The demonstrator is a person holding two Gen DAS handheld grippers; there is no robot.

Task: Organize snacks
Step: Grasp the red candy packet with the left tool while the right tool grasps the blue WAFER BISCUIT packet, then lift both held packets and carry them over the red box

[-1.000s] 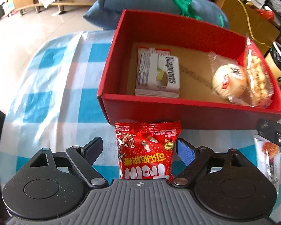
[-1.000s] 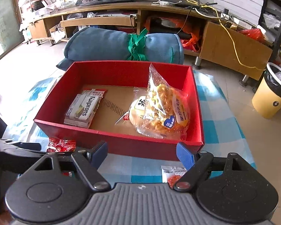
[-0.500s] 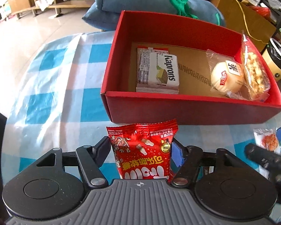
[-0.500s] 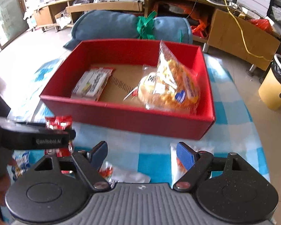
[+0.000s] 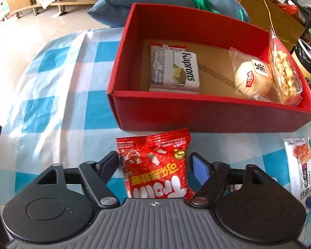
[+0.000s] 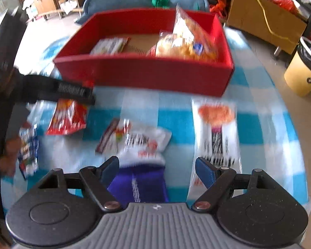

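Widening again after a brief squeeze half a second ago, the left gripper (image 5: 154,162) has its jaws opening around the red snack packet (image 5: 155,166), a gap showing at the blue pad. The packet lies on the checked cloth (image 5: 51,108) just before the red box (image 5: 197,112) (near wall close). The right gripper (image 6: 157,166), unclenched and empty, has dropped toward a white-and-purple packet (image 6: 145,145).

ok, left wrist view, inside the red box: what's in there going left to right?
Wafer pack → round bun in clear wrap → bag of puffed snacks leaning against the right wall of the red box. The bun and the bag touch; the wafer pack lies apart from them.
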